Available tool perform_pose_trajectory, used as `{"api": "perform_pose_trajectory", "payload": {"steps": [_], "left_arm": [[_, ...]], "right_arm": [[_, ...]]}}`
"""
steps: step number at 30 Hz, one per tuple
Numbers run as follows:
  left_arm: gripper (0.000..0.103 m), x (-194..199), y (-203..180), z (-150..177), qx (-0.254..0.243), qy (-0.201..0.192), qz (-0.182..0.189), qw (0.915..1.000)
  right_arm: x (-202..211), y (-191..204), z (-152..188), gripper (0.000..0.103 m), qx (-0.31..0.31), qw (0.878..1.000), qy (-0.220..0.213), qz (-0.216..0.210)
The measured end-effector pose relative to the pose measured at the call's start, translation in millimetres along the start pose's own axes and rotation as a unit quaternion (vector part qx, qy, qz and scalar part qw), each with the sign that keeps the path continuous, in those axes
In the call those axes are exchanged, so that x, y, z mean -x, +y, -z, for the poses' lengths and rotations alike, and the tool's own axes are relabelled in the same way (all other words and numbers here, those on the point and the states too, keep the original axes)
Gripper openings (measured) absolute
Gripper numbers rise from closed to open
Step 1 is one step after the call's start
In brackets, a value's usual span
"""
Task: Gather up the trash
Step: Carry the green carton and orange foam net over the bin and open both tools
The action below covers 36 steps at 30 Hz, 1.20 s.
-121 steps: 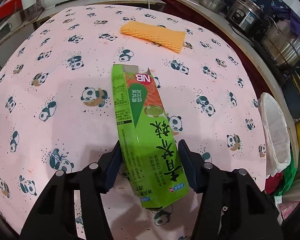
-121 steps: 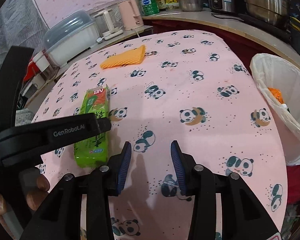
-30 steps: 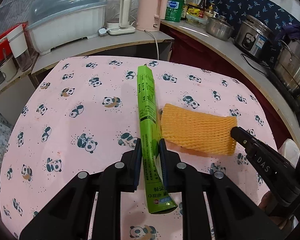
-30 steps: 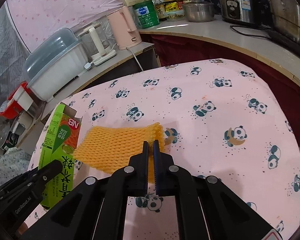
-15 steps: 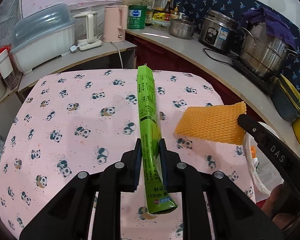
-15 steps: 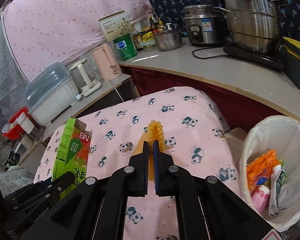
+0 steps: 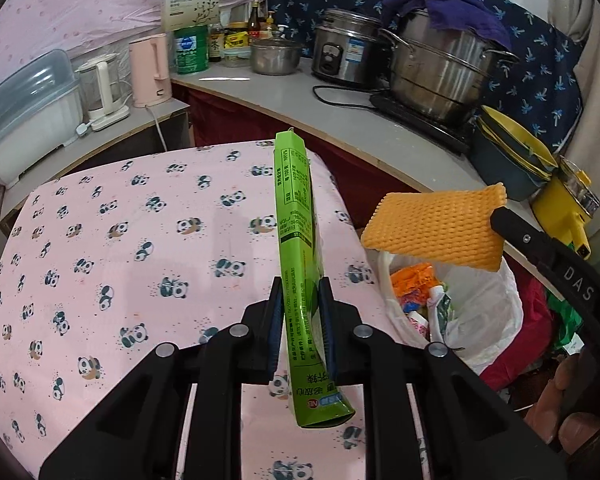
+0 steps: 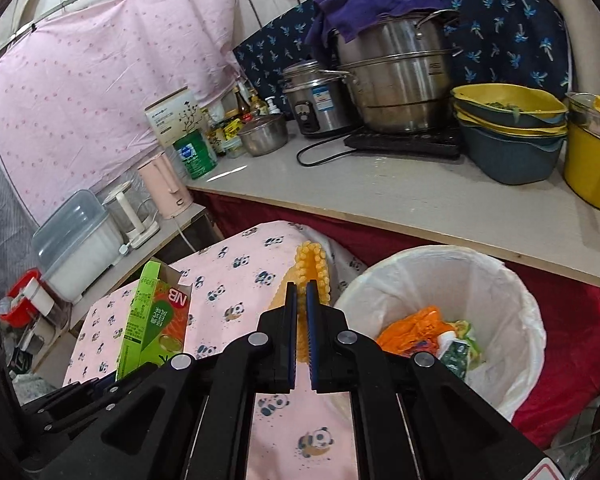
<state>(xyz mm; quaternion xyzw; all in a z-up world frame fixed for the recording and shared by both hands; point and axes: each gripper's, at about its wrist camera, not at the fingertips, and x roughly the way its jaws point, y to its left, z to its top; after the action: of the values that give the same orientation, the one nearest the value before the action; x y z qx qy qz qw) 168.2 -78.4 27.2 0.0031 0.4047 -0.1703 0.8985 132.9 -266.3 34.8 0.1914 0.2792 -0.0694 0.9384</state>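
The left gripper [image 7: 300, 328] pinches a green carton [image 7: 298, 240] above the panda tablecloth [image 7: 100, 240]; the right gripper [image 8: 301, 336] clamps orange foam netting [image 8: 312, 272] beside the bin [image 8: 440, 280]. Only the left view shows the netting's broad face and fingers [image 7: 572, 420] at the corner.

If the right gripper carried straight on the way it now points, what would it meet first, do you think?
Probably the far corner of the pink panda tablecloth: the right gripper, shut on the orange foam net, aims just left of the white-lined trash bin. Depth is hard to judge.
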Motion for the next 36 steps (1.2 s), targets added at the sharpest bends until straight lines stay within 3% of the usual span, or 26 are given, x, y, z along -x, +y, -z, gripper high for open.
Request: {"api": "perform_pose_trajectory", "payload": {"steps": [8,16,36], "left_arm": [[0.017,-0.3,-61.9,6.6,-0.038,0.005,0.022,0.999],[0.017,-5.4,-104.3,11.7,-0.067,0.013,0.037,0.997],[0.017,-47.9,-154.4,21.2,-0.119,0.052,0.067,0.9893]], "right_arm": [[31.7,-61.2,2.1,0.005,-0.04,0.999,-0.019,0.025],[47.8,-97.2,6.5,0.005,-0.056,0.997,-0.025,0.043],[48.5,-129.8,25.6,0.005,-0.062,0.995,-0.02,0.08]]}}
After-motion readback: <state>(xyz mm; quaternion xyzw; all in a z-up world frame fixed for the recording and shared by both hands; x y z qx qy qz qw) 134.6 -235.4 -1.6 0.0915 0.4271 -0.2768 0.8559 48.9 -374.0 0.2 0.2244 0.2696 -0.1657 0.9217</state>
